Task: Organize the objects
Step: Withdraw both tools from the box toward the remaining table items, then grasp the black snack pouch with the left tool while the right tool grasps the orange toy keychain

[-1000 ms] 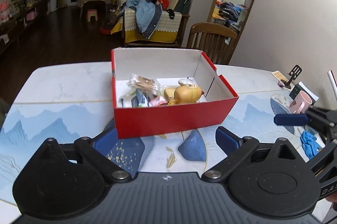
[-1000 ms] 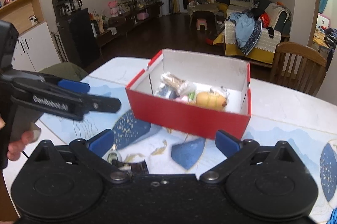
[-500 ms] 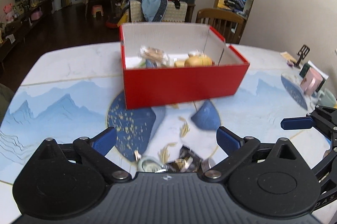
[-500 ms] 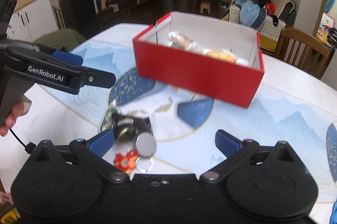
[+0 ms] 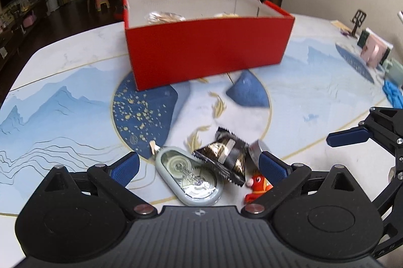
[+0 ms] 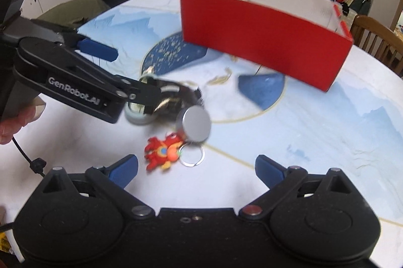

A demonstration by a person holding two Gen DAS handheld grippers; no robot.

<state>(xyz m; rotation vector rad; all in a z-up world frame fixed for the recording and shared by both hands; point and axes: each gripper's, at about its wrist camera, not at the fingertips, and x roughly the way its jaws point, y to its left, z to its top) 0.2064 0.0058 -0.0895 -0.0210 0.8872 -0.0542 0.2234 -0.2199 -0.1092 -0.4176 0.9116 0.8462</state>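
A red cardboard box with several items inside stands mid-table. In front of it lie a pale green tape dispenser, a dark snack wrapper, a silver round tin and a red toy keychain with its ring. My left gripper is open low over the dispenser and wrapper, which lie between its fingers untouched. My right gripper is open with its jaws closing slightly. The keychain lies just ahead between the fingers, and no pad presses on it. The left gripper hides part of the wrapper.
A pink mug, a greenish cup and a blue object sit at the table's right edge. A wooden chair stands behind the box. A person's hand holds the left gripper's handle.
Both grippers have sunk toward the table and tilted downward. The loose items in front of the box have come into view, and the box now sits higher in both views.
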